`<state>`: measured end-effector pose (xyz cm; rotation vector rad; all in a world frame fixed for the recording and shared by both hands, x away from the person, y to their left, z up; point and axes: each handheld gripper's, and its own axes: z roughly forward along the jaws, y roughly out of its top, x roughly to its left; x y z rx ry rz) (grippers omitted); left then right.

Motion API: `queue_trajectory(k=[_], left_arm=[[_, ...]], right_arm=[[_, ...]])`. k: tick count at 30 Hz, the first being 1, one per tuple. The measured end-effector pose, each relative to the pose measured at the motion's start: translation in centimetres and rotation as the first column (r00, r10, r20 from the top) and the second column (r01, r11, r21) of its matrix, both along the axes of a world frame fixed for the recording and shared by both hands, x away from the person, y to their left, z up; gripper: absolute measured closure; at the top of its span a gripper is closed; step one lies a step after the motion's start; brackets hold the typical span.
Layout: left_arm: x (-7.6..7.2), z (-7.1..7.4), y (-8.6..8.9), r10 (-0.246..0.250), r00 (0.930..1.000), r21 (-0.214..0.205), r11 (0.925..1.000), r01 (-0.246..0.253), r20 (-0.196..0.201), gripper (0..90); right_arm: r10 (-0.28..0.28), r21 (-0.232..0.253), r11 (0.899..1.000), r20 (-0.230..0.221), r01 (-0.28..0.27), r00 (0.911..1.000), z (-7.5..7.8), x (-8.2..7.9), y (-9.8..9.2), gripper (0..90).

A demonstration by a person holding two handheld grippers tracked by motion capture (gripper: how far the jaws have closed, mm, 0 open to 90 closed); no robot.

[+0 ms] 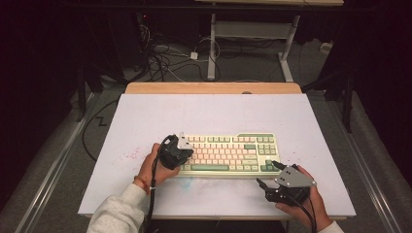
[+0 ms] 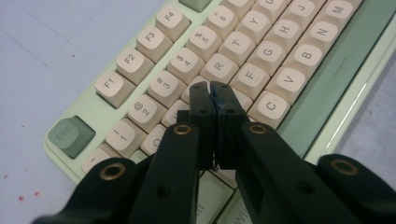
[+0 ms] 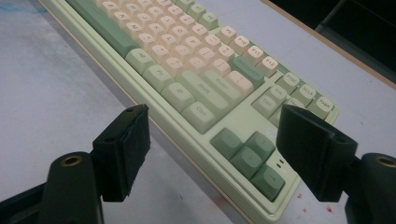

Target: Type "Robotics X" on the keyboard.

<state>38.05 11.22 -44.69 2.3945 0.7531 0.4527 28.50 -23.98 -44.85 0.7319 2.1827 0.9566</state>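
Observation:
A pale green keyboard [image 1: 228, 155] with cream and green keys lies in the middle of the white table top [image 1: 204, 116]. My left gripper [image 1: 187, 151] is over the keyboard's left end, jaws shut together with nothing between them. In the left gripper view its tips [image 2: 211, 88] sit low over the cream letter keys [image 2: 219, 65] near E and D; I cannot tell whether they touch. My right gripper [image 1: 268, 175] stands open just off the keyboard's near right corner. The right gripper view has the green arrow keys [image 3: 250, 154] between its wide black pads [image 3: 123, 149].
The table's wooden far edge [image 1: 214, 88] borders a dark floor with cables [image 1: 165, 58] and a white desk frame [image 1: 252, 34]. Small red specks [image 1: 130, 155] mark the table left of the keyboard. A person's hands and a grey sleeve [image 1: 119, 211] come in from the near edge.

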Motion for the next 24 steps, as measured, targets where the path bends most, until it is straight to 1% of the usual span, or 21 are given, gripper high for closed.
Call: queue_trajectory(k=[2,21,22,23,24], left_arm=[[0.03,-0.05,0.01,-0.001,1.0000,0.000,1.0000,0.001,-0.004,85.8],[0.02,-0.09,0.00,0.000,1.0000,0.002,1.0000,0.000,-0.002,85.5],[0.03,-0.13,-0.04,-0.003,1.0000,0.006,1.0000,0.003,-0.005,86.1],[0.10,-0.29,-0.13,-0.008,0.9997,0.022,0.9997,0.009,-0.021,87.2],[0.09,-0.35,-0.12,-0.013,0.9998,0.015,0.9998,0.013,-0.015,87.2]], right_arm=[[0.001,0.000,1.000,0.000,-0.001,1.0000,-0.01,0.01,0.00,26.1],[0.015,-0.006,1.000,-0.010,-0.015,0.9998,-0.18,-0.01,0.21,26.2],[0.014,-0.007,1.000,-0.011,-0.014,0.9998,-0.20,-0.01,0.23,26.2],[0.013,-0.010,1.000,-0.012,-0.013,0.9999,-0.23,-0.02,0.24,26.2],[0.014,-0.013,1.000,-0.014,-0.015,0.9998,-0.25,0.00,0.25,26.2]])
